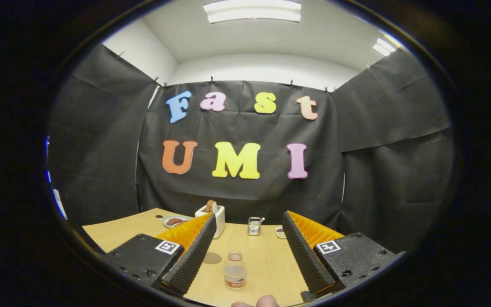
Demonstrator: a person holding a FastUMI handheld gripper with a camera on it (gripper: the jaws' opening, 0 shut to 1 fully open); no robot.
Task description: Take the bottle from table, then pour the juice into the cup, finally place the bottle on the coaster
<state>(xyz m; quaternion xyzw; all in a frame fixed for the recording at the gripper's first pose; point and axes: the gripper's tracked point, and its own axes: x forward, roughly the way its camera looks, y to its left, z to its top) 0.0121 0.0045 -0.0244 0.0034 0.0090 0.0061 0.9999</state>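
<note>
Bottle (pixel 235 271) stands upright on the wooden table (pixel 262 260), a small clear plastic one with its mouth open at the top and a band of label around its lower body; the label shows red and green patches, but the print is too small to make out. It sits between the two fingers of the gripper (pixel 247 238), nearer the left finger (pixel 194 251) than the right, touching neither of them. The jaws are spread wide with nothing held. Just to the left of the bottle, beside the left finger, a flat round brown coaster (pixel 212 258) lies on the tabletop, close to the bottle but apart from it. Each finger mount carries a small square black-and-white marker. Beyond the fingers, toward the far edge of the table, stands a white toaster (pixel 218 217) with a piece of bread poking out of its top, partly hidden by the left finger. To its left is a small plate (pixel 174 221) with something dark red on it, and to its right a small metal wire holder (pixel 254 226). A fingertip of a person's hand (pixel 256 302) shows at the near edge of the table, below the bottle.
</note>
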